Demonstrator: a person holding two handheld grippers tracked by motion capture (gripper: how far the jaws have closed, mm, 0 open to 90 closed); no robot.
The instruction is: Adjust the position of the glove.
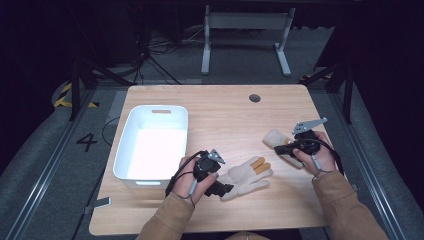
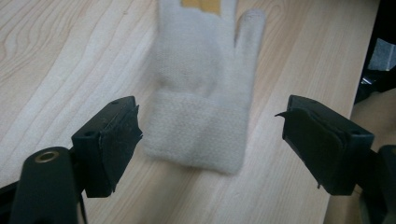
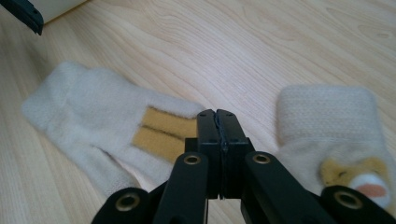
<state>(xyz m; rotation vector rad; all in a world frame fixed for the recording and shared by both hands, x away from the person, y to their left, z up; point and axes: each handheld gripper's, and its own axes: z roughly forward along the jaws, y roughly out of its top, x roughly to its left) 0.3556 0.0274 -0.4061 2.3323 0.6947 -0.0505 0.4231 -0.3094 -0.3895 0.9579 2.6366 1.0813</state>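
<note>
The left tongs [image 2: 210, 140] stand spread wide with nothing pinched: in the left gripper view the two black jaws rise on either side of the cuff of a cream glove [image 2: 203, 93], which lies flat on the worktop [image 2: 70, 56] between and just beyond them, its fingers pointing to 12 o'clock and a yellow patch at the top edge. In the high view the left tongs [image 1: 227, 189] sit at about 6 o'clock on the worktop [image 1: 225, 120], held in the person's left hand [image 1: 192, 172], with the cream glove [image 1: 246, 176] reaching off toward 2 o'clock from them, cuff nearest the jaws. The right tongs [image 3: 218, 116] are pressed together, empty, their tips hanging above the bare wood between the two gloves: the cream glove [image 3: 102, 121] with its yellow fingers lies at their 9 o'clock, and a second glove [image 3: 336, 135], with a small yellow and white animal figure on it, at their 3 o'clock. From above, the right tongs [image 1: 278, 148] lie at about 4 o'clock on the worktop in the right hand [image 1: 312, 150], over the second glove [image 1: 275, 137]. A white bin [image 1: 152, 145] stands at 9 o'clock, near the left hand.
</note>
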